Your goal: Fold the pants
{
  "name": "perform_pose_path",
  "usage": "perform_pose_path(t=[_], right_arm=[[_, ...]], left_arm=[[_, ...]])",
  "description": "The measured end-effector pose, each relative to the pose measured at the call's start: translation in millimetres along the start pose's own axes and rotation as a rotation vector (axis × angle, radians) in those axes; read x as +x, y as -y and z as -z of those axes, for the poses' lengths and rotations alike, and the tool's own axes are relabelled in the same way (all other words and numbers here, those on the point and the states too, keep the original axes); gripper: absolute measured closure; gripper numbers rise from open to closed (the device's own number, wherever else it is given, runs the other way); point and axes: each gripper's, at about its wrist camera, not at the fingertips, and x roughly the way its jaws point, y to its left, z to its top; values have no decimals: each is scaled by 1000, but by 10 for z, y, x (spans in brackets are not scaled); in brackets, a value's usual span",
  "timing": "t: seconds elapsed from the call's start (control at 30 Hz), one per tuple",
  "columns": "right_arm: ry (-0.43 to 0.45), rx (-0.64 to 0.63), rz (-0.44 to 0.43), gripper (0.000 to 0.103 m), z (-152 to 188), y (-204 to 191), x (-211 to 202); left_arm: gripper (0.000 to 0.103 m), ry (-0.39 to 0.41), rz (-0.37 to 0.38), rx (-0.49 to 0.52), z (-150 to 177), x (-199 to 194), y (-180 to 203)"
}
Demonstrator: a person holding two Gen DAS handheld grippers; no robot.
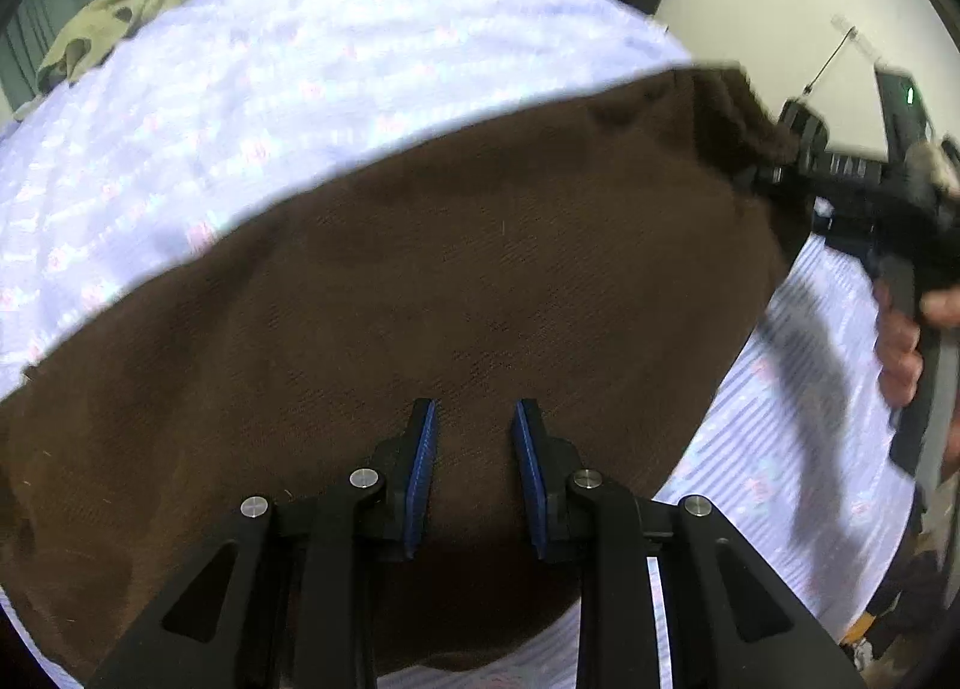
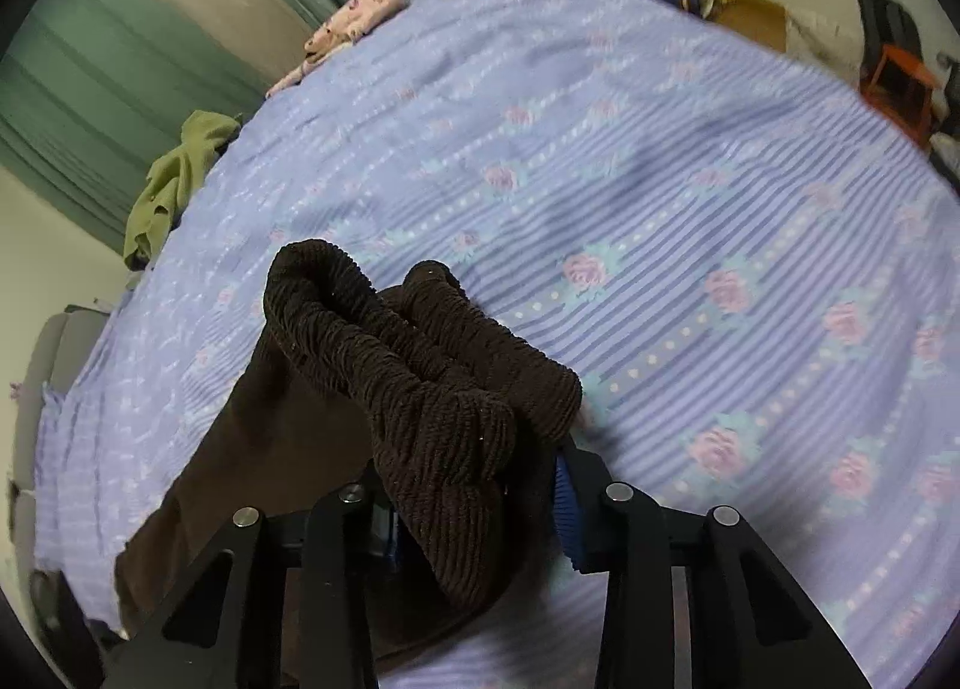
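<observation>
Pants [image 1: 480, 281]: dark brown, spread flat across the lilac flowered bedspread [image 1: 300, 107], ribbed waistband [image 2: 420, 365] bunched and lifted at 1 end.
Right gripper [image 2: 480, 509]: clamped on the waistband, ribbed cloth packed between the 2 blue pads [image 2: 567, 515] and spilling over the left one; in the left wrist view, seen at the far right edge, biting the raised corner of the cloth.
Left gripper [image 1: 474, 479]: pads close together with a narrow gap, brown cloth lying under and between them; pinched fold or mere hover impossible to tell from this view.
Step in hand: most likely securing both ends before carrying the waistband across for the fold.
Right side, how to do well: keep both layers of the ribbed band inside the pads, since a bite on 1 layer alone would let the other sag and skew the fold.
Left side, how to do well: confirm a real pinch on the cloth before any lift; otherwise press and pin as an anchor.
Carry: lift low, travel level, keep the cloth taut between the 2 grips, line edge over edge.
Risk: thick bunch slipping out of the pads; bedspread dragged up along with the pants.
Clutter: green garment [image 2: 174, 179] and pink floral cloth [image 2: 354, 23] at the far edge, well apart, no obstacle.
</observation>
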Motion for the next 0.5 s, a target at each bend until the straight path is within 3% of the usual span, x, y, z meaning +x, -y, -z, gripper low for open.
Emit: perform_pose_path(t=[0.13, 0.23, 0.5], right_arm=[[44, -2, 26, 66, 66, -45, -297], [63, -34, 66, 66, 131, -92, -472], [54, -49, 84, 66, 170, -88, -595]], left_arm=[[85, 52, 58, -27, -153, -148, -46], [94, 26, 93, -44, -248, -6, -93], [96, -79, 124, -78, -301, 420, -163]])
